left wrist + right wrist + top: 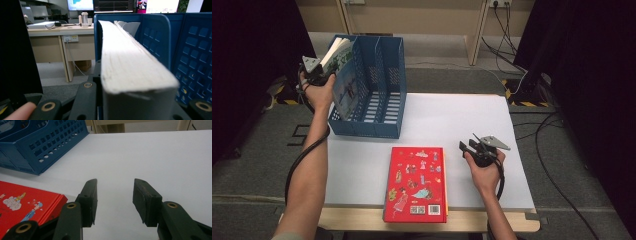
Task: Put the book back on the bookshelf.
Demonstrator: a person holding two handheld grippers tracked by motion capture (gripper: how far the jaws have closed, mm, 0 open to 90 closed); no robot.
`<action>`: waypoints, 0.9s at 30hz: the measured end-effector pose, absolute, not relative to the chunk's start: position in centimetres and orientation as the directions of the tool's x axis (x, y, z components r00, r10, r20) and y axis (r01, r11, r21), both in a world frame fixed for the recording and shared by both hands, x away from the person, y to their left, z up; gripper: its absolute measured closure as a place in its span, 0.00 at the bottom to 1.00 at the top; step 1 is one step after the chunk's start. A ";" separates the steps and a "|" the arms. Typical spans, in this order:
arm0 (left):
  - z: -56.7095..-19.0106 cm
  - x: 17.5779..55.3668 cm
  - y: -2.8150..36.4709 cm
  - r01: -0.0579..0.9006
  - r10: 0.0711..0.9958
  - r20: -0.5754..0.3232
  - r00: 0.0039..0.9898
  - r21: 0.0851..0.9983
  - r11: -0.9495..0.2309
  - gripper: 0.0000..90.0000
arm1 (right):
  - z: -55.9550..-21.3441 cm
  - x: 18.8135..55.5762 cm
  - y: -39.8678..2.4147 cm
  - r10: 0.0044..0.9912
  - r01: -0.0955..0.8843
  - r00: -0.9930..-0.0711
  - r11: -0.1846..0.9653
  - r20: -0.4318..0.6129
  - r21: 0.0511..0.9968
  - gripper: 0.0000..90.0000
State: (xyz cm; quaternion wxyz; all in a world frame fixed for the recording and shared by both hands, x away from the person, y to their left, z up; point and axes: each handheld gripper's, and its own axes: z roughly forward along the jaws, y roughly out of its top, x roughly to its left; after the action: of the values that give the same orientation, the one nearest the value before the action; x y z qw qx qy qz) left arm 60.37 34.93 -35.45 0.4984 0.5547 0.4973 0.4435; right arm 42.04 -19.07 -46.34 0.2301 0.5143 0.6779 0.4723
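High view first: the person's left forearm reaches straight up the left side of the white table [462, 120], hand [318, 92] raised at the near-left corner of the blue file rack [379, 87]. The left gripper [319, 72] in that hand is clamped on a book [343, 75] with a bluish cover, which stands tilted in the rack's leftmost slot, its pale page edges facing up and left. From the left gripper view, the thick block of pages [130, 65] runs away from the camera between the jaws, with the rack's blue perforated wall [192, 57] just beside it on the right; a fingertip [21, 112] shows at the lower left corner. The jaws sit close against either side of the book, so the tongs have it gripped.

On the other side, the right forearm comes in from the bottom edge, wrist slightly bent inward, hand [484, 167] low over the table. The right gripper [469, 146] points left toward a red book [417, 182] lying flat near the front edge of the table, just beside it but apart. In the right gripper view, the right gripper [115, 195] has its two black jaws spread wide with bare white tabletop between them, holding nothing. The red book's corner [32, 202] lies to the left of the jaws, and the rack's corner [42, 147] sits farther off, upper left.
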 end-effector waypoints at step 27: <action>-34.6 56.5 36.0 0.182 0.996 -0.077 0.044 0.981 0.067 0.44 | -45.6 41.9 -18.3 0.912 0.473 -0.376 0.036 0.164 0.881 0.61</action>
State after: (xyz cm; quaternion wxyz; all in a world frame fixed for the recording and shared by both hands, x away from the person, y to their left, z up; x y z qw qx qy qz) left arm 56.48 36.04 -34.64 0.4831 0.5373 0.5480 0.4214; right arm 41.93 -18.33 -45.60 0.2321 0.5079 0.6814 0.4731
